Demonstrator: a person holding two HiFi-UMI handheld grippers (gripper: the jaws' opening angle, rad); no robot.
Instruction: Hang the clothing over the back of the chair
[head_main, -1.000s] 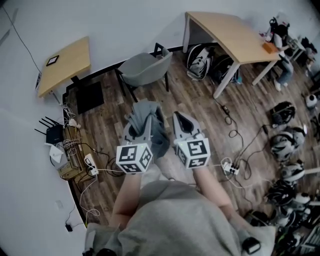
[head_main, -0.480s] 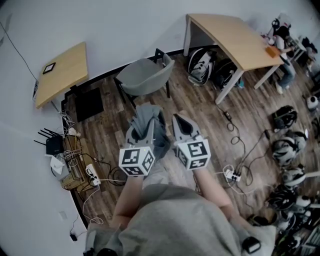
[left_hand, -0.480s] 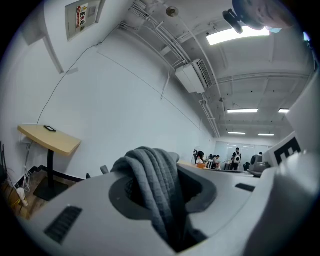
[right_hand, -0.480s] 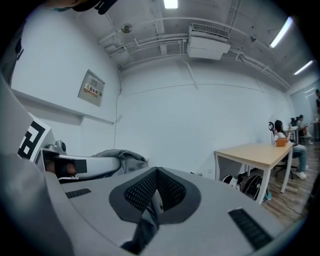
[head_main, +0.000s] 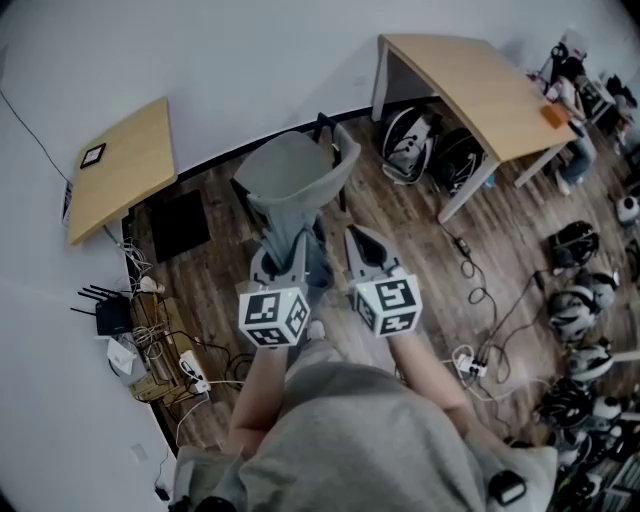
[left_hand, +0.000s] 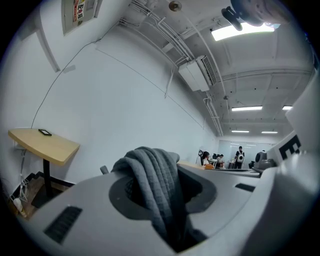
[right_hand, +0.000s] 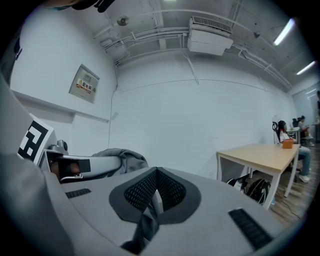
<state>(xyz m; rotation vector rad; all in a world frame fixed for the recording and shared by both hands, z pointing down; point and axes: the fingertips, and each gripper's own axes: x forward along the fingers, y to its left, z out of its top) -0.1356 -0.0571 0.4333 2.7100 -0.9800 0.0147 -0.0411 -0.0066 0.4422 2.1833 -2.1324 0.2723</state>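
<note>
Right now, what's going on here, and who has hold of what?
A person holds a gripper in each hand. The left gripper is clamped on a bunched grey garment, and the right gripper pinches a thin fold of the same cloth. Both point roughly level toward the grey chair just ahead. The cloth drapes between the two grippers and is not yet over the chair's back.

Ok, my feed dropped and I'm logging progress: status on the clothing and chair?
Left gripper shut on bunched grey clothing. Right gripper pinching a thin fold of it. Chair just ahead, nothing hung over its back yet.
</note>
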